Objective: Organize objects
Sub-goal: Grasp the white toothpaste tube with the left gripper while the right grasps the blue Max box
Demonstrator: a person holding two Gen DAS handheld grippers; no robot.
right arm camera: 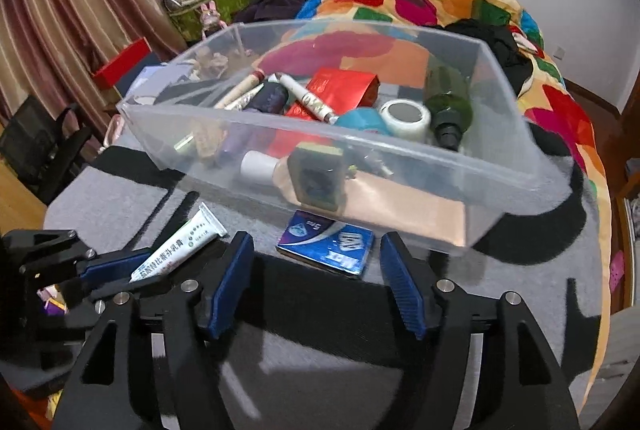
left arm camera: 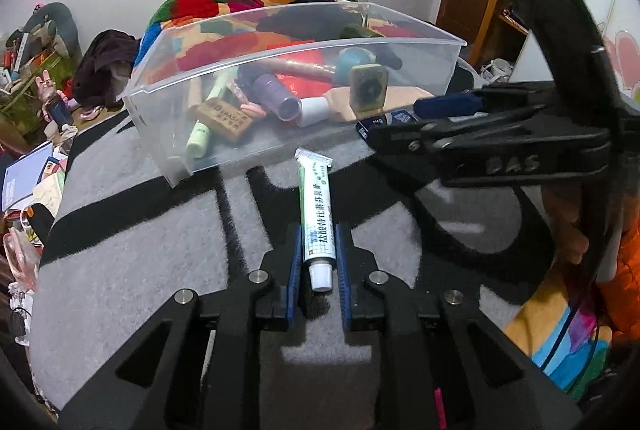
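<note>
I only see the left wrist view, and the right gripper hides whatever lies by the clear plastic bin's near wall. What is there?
Observer: A flat blue foil packet lies on the grey blanket beside that wall.
Operator: Does the right gripper hold it?
Observer: No. The right gripper is open, the packet between its fingertips, pads clear of it.
Operator: What fills the bin's right end?
Observer: A dark green bottle lying beside a white tape roll.

Grey-black blanket point(right arm camera: 520, 270) under bin point(right arm camera: 400, 166), blue packet point(right arm camera: 326, 247)

White-green tube point(left arm camera: 316, 214), blue packet point(right arm camera: 327, 247), grey-black striped blanket point(left arm camera: 140, 230).
</note>
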